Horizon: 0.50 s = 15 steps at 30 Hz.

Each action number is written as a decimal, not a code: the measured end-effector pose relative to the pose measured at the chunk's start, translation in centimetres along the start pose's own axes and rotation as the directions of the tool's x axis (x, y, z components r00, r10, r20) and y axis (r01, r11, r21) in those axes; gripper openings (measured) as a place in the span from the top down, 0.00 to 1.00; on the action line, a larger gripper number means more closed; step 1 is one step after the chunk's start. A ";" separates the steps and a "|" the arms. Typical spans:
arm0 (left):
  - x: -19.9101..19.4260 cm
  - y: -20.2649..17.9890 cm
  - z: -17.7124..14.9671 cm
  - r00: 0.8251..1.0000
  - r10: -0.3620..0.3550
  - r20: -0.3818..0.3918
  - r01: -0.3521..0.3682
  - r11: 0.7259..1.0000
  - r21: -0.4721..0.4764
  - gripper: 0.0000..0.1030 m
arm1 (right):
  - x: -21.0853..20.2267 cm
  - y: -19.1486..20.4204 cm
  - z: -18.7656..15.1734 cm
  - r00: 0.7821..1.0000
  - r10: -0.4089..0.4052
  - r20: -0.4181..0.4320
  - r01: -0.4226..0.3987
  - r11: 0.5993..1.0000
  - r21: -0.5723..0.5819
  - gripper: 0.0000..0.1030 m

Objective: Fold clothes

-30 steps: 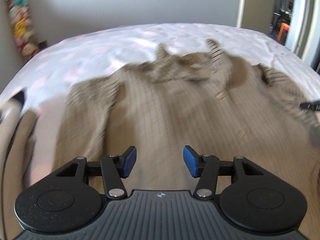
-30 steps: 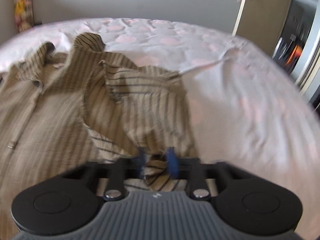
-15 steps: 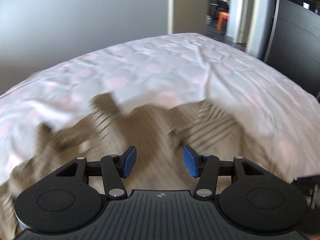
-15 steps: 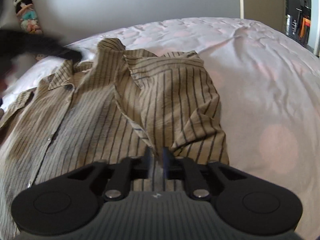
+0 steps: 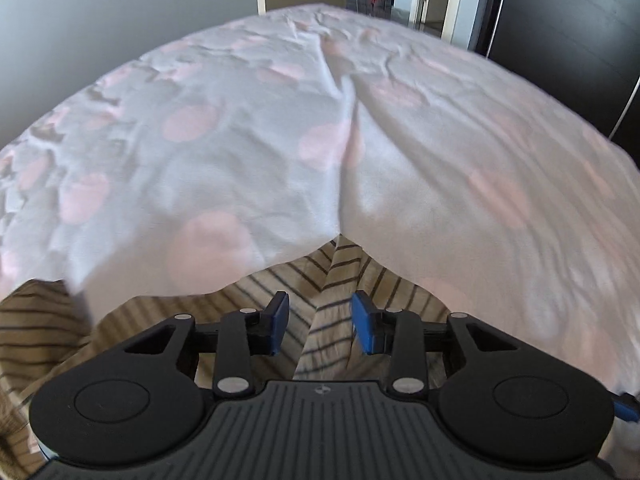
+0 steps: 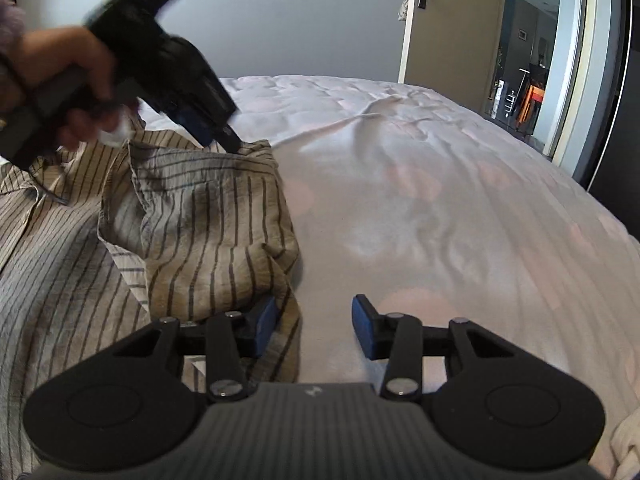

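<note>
- Now on the white bedsheet with pale pink dots [image 6: 460, 208]: tan shirt with thin dark stripes [image 6: 208, 240], spread across the near left of the right wrist view, one part folded over into a rumpled flap along its right edge.
- Right gripper [image 6: 314, 326] low over that flap's near corner, jaws parted and just been opening; left blue pad [image 6: 264, 326] resting against the striped cloth, right blue pad over bare sheet, nothing pinched between them.
- Further up in the same view: left gripper [image 6: 224, 136], black, blurred, held in the person's hand [image 6: 76, 80], angled downward, tip at the far corner of the folded flap.
- Over in the left wrist view: left gripper [image 5: 320, 326] with jaws apart, just been closing; raised crease of the tan striped shirt [image 5: 332, 292] running up between the blue pads [image 5: 278, 322], no pad pressing on it, so not gripped.
- Beyond those pads: shirt edge ending in a point, then sheet [image 5: 440, 160] with one long wrinkle running away toward the far edge of the bed.
- Behind the bed: grey wall [image 6: 312, 24], open olive-brown door with a dark handle [image 6: 452, 28].
</note>
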State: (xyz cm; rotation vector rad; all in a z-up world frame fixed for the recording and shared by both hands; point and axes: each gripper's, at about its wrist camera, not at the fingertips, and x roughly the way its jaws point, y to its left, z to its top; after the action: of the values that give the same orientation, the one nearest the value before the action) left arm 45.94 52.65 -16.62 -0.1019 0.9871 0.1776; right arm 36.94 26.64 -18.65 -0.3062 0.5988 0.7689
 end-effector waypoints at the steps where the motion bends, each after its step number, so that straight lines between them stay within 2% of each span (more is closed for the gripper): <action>1: 0.6 -0.2 -0.1 1.000 -0.009 -0.005 0.009 1.000 0.003 0.68 | 0.0 -0.2 -0.2 1.000 0.010 0.002 -0.010 1.000 0.013 0.54; 4: 1.6 -1.0 -0.3 1.000 -0.004 0.016 0.003 1.000 0.031 0.68 | 0.3 -0.7 -0.6 1.000 0.025 0.003 -0.025 0.999 0.044 0.51; 6: 1.9 -1.6 -0.3 0.999 0.003 0.036 -0.005 0.999 0.051 0.72 | 0.5 -0.8 -0.7 0.999 0.037 0.005 -0.038 0.998 0.056 0.50; 7: 1.9 -2.0 -0.3 0.999 0.003 0.043 -0.006 0.998 0.067 0.85 | 0.5 -0.8 -0.8 0.999 0.044 0.006 -0.045 0.997 0.060 0.50; 9: 1.7 -3.0 -0.2 0.998 0.026 0.061 -0.033 0.993 0.118 0.99 | 0.5 -0.9 -1.0 0.998 0.055 0.009 -0.055 0.996 0.069 0.48; 12: 1.4 -3.7 0.4 0.994 0.059 0.089 -0.075 0.980 0.186 1.00 | 0.3 -0.9 -1.1 0.998 0.064 0.013 -0.064 0.995 0.075 0.48; 15: 1.7 -2.8 2.7 0.991 0.093 0.096 -0.112 0.969 0.219 1.00 | 0.3 -0.8 -1.2 0.997 0.070 0.013 -0.070 0.995 0.070 0.47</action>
State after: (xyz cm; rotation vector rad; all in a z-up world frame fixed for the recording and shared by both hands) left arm 49.59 50.49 -16.52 0.1627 0.9218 0.1630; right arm 37.25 25.69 -19.70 -0.2172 0.6280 0.8145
